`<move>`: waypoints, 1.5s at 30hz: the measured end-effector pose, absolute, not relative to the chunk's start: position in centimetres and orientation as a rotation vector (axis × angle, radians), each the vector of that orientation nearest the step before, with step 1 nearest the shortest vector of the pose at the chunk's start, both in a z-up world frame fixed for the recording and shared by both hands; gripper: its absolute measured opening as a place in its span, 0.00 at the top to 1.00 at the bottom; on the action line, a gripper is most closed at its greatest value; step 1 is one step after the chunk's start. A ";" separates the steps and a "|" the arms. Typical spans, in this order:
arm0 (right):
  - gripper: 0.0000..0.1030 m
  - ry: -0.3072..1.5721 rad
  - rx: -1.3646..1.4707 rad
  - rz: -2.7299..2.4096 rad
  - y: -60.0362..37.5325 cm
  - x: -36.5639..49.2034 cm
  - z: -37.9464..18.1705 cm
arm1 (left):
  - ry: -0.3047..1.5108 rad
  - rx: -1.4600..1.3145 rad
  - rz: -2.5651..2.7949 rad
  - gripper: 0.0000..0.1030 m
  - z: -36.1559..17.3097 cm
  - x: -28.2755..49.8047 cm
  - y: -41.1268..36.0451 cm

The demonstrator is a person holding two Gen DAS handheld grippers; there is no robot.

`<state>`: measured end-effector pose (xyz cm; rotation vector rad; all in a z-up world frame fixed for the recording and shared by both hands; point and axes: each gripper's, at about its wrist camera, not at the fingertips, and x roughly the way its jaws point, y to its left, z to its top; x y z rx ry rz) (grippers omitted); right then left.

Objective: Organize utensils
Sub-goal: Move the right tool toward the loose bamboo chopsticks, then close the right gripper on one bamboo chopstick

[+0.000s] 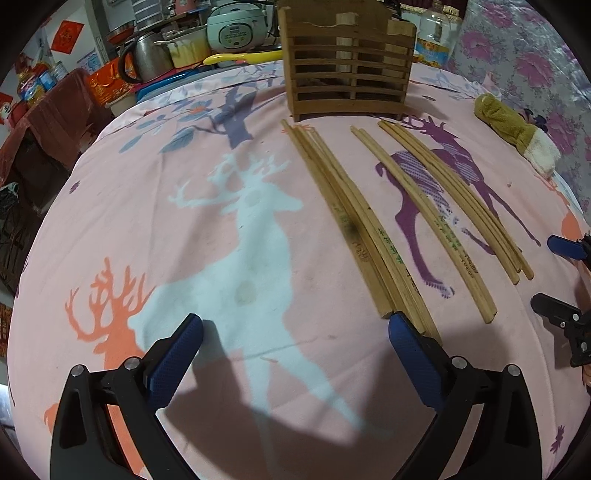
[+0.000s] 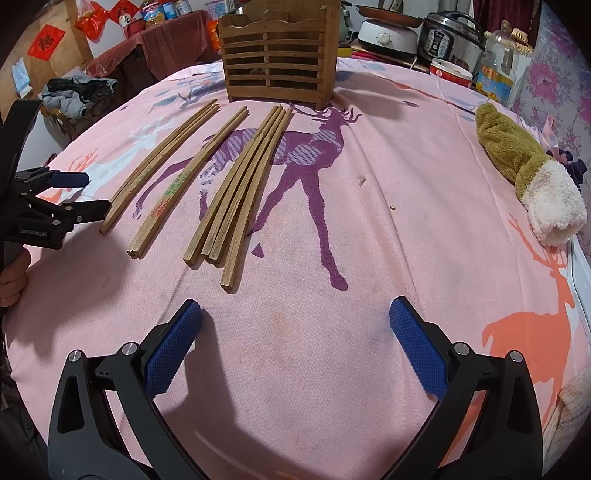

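White lettering reading "GenRobot.AI" is showing on the black body of the left gripper [image 2: 77, 195], seen from the right wrist camera. A red diamond-shaped paper sign [image 2: 45, 41] is hanging on the brown wall at upper left, carrying the black Chinese character "福". Green and red printed characters are running along the middle pair of wooden chopsticks [image 2: 184, 184], but they are sitting too small to read; the same goes for the green print on the chopsticks in the left wrist view. The label on the clear plastic oil bottle [image 2: 496, 70] is showing yellow and blue, its wording staying illegible, as is the panel on the white rice cooker [image 1: 236, 27].
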<state>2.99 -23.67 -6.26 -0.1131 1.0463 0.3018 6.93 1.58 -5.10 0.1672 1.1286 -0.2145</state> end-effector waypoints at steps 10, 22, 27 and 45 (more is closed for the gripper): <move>0.05 1.045 -0.113 0.301 -23.7 3.0 -6.3 | 1.139 0.153 -0.208 0.04 -5.3 8.0 1.3; 0.06 1.032 -0.123 0.283 -23.7 3.0 -6.1 | 1.100 0.112 -0.084 0.04 -5.2 8.1 5.1; 0.06 0.941 -0.098 0.234 -24.7 2.6 -4.7 | 1.092 0.093 -0.079 0.04 -5.3 8.0 5.2; 0.62 0.957 -0.113 0.235 -24.2 3.8 -5.0 | 1.089 0.091 -0.077 0.04 -5.3 7.8 5.3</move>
